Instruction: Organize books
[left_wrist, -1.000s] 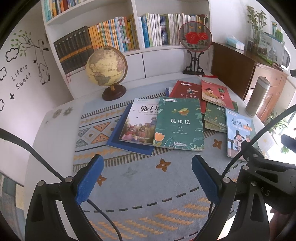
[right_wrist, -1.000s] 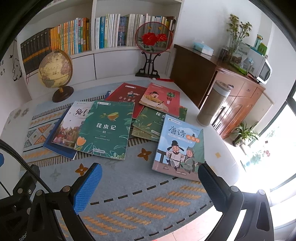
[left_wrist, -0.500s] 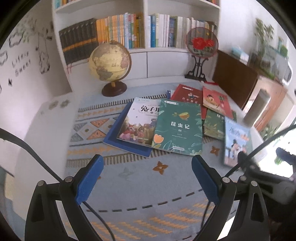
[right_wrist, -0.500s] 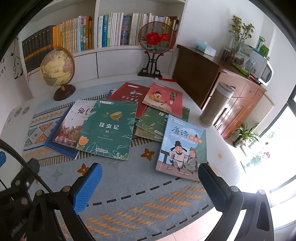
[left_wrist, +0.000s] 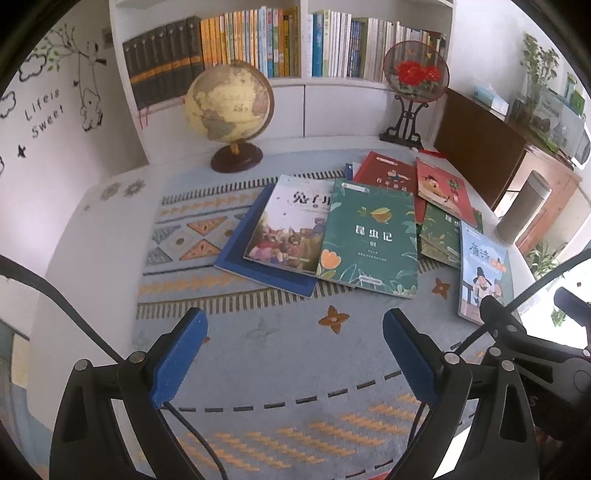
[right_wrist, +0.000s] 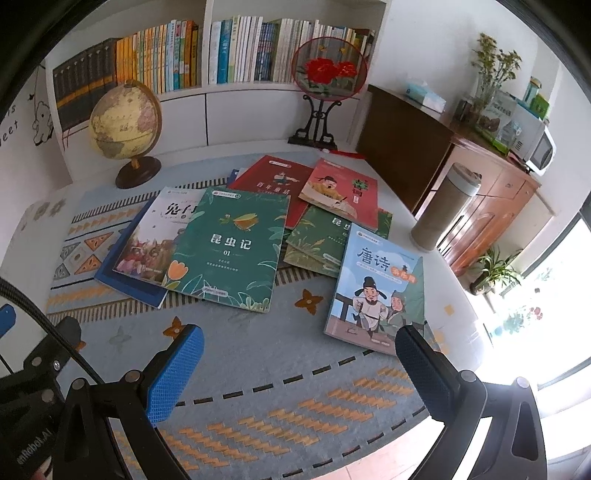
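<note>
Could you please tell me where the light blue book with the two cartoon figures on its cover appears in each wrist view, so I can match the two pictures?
Left wrist view: the light blue book lies at the far right, beyond the right finger, partly hidden by the other gripper's frame.
Right wrist view: it lies right of centre, just above the right finger.
Shared landmark: the globe stands at the back left in both.

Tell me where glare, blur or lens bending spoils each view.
Left wrist view: the bookshelf bows from the fisheye lens, corners are black, and the books are soft but their titles readable. Right wrist view: the window at the right blows out white, washing over the table edge; the blue poetry book stays sharp.
</note>
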